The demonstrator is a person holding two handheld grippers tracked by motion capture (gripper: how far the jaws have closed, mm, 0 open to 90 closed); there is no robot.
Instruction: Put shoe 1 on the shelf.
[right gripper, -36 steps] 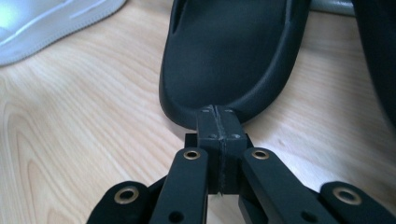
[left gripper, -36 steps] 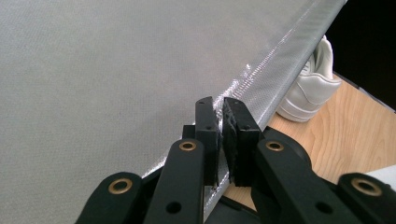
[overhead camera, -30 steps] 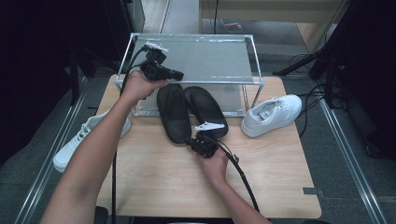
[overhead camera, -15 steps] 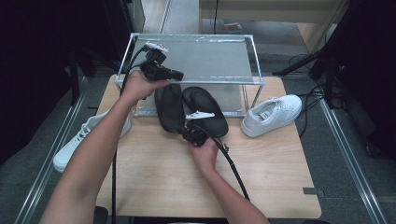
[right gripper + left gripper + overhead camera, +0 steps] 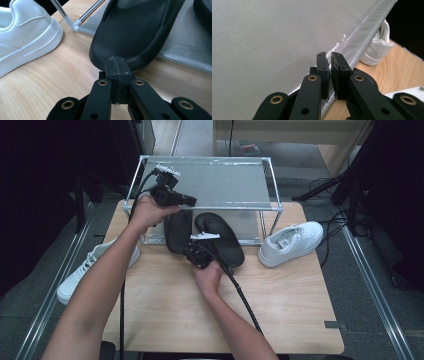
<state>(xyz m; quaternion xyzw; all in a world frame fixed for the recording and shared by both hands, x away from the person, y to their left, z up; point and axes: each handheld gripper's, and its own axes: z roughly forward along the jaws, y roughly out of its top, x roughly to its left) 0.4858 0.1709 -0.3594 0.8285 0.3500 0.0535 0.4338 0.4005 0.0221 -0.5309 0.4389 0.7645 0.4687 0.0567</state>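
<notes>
right tool (image 5: 116, 62) shut, nudging the black foam slipper (image 5: 140, 32) halfway under the clear-topped metal rack (image 5: 210, 182) at the wooden counter's (image 5: 280, 300) far edge, left tool (image 5: 331, 68) clamping the rack's rim, white sneaker (image 5: 291, 242) still outside

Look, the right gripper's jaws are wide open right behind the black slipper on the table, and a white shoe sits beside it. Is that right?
Not quite. The right gripper has its jaws shut tight together, not wide open, as the right gripper view shows. The rest holds: its tips sit right at the near end of the black slipper on the table, and a white shoe sits beside it.
</notes>
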